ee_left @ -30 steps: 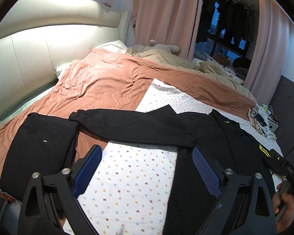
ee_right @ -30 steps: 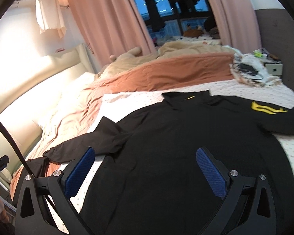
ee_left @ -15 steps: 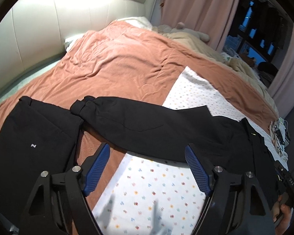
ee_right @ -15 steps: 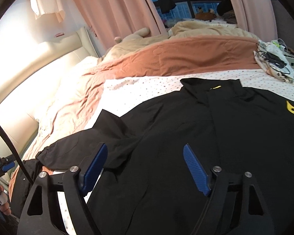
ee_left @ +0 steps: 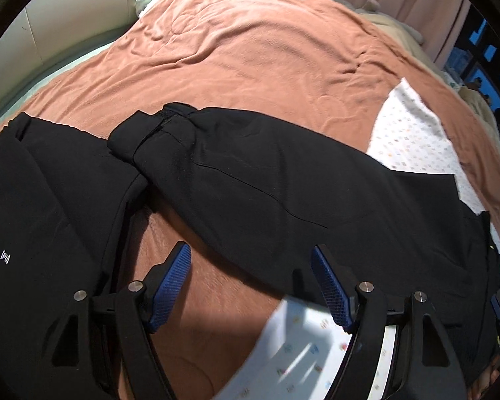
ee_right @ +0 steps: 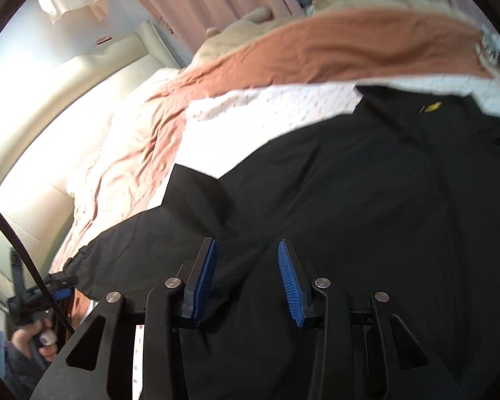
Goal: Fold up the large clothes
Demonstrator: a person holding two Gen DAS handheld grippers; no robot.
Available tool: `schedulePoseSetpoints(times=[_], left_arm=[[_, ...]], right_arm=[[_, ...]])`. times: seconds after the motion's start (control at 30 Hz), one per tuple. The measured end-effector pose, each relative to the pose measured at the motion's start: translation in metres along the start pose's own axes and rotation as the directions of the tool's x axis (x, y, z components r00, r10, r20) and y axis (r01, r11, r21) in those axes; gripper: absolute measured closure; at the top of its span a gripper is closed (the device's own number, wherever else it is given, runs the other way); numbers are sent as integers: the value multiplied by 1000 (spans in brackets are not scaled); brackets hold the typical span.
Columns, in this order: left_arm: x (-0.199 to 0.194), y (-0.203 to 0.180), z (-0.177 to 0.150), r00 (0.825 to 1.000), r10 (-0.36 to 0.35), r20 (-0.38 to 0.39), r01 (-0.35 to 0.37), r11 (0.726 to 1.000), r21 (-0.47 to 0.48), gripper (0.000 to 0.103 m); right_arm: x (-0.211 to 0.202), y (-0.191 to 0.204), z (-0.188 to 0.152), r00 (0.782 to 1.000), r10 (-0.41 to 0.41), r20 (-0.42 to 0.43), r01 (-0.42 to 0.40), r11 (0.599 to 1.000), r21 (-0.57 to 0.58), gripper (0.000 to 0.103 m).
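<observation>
Black fabric of a large jacket [ee_right: 366,206] is spread flat over a dotted white sheet [ee_right: 250,113] on a bed covered by a terracotta blanket [ee_left: 250,50]. One sleeve [ee_left: 250,180] is stretched out to the side, and its cuff [ee_left: 143,136] is laid against a folded black garment [ee_left: 43,206] at the left of the left wrist view. The left gripper [ee_left: 251,280] is held above the sleeve's lower edge; its blue pads [ee_left: 170,286] are kept wide apart while the jaws are closing, and nothing is seen pinched or touched by them. The right gripper [ee_right: 246,280] is pointed at the jacket near the armpit; its jaws are closing and are already much narrower, with black cloth seen between them, yet contact cannot be told from the blurred view.
</observation>
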State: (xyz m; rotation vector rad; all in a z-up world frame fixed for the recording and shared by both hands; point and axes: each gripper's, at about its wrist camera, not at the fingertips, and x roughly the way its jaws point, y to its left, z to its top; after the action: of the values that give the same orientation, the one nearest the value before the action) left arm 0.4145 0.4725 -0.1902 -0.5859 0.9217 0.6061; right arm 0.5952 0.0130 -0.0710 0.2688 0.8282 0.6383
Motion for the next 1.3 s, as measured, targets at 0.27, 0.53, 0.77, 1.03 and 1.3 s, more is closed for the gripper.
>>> schedulePoseSetpoints(times=[0.27,0.53,0.77,1.03,1.3], left_arm=[[29,6,13,997,77,19,-77,997,-10,83],[-36,-27,31,986,33,166,-45,997,67,99],[-129,-96,41,956,-108,273,57,980,191,99],[-220,-186,37,901,-291,322,180,925,334,99],[-277,-272,2,844,-448,296,274,832,482,99]], right_arm=[[60,-17,-4,991,18,-131,-10,998,64,69],[41,-41,10,983,100,-154,-71,980,187,67],[-30,-36,24,996,48,-72,-37,987,159,38],[-125,-52,8,998,-26,48,17,983,181,38],[-199,-86,-40,987,-111,115,75,956,283,38]])
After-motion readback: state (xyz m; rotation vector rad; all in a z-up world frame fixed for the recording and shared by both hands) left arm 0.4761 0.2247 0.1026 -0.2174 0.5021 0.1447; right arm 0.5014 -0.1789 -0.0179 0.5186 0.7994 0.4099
